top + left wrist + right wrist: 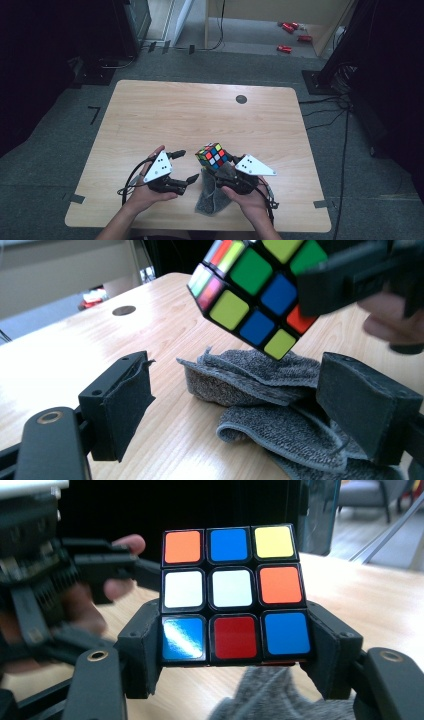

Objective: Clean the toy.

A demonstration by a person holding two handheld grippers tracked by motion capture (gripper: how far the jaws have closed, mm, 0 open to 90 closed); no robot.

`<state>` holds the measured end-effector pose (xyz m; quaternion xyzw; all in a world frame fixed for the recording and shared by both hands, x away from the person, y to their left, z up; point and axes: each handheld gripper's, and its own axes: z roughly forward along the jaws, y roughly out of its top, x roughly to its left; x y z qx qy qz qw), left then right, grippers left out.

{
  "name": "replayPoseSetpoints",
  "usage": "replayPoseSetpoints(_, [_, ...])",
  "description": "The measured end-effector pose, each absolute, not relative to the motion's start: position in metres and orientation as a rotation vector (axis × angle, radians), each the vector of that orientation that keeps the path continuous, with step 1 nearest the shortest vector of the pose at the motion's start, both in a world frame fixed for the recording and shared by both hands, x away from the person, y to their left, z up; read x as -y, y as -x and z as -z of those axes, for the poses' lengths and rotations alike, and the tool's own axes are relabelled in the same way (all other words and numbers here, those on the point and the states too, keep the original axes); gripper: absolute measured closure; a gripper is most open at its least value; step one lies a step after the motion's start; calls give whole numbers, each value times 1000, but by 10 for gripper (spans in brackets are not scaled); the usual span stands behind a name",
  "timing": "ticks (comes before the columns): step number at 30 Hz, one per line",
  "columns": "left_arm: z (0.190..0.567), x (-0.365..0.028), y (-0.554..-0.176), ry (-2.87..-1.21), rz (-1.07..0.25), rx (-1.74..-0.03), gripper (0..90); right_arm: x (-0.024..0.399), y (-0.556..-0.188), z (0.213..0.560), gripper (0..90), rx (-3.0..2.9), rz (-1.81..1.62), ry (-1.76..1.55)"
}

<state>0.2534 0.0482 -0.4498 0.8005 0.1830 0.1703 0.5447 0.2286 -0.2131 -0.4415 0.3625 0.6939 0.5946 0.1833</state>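
A scrambled colour cube [213, 155] hangs tilted above the wooden table [200, 115], with my right gripper [223, 168] shut on its lower layer. In the right gripper view the cube [232, 595] sits between the two black pads of that gripper [232, 652], a white-centred face towards the camera. My left gripper [186, 165] stands open just left of the cube, nothing between its jaws. In the left gripper view its pads [125, 400] spread wide, with the cube [250, 290] up ahead and apart from them. A grey cloth [210, 192] lies crumpled on the table under the cube.
A small dark round spot [241, 99] marks the table's far side. Bare wood stretches across the far half and the left of the table. Cables trail off the table's right edge, and red objects [290, 37] lie on the floor beyond.
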Motion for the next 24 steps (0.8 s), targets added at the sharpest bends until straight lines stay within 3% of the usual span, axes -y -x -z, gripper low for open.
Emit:
replayPoseSetpoints(11, [459,-38,-243,-1873,-617,-288,160,197,-222,435,343,-2011,-1707,-1147])
replayPoseSetpoints(24, [464,-33,-237,-1821,-709,-215,257,184,-221,438,343,-2074,-1731,-1268])
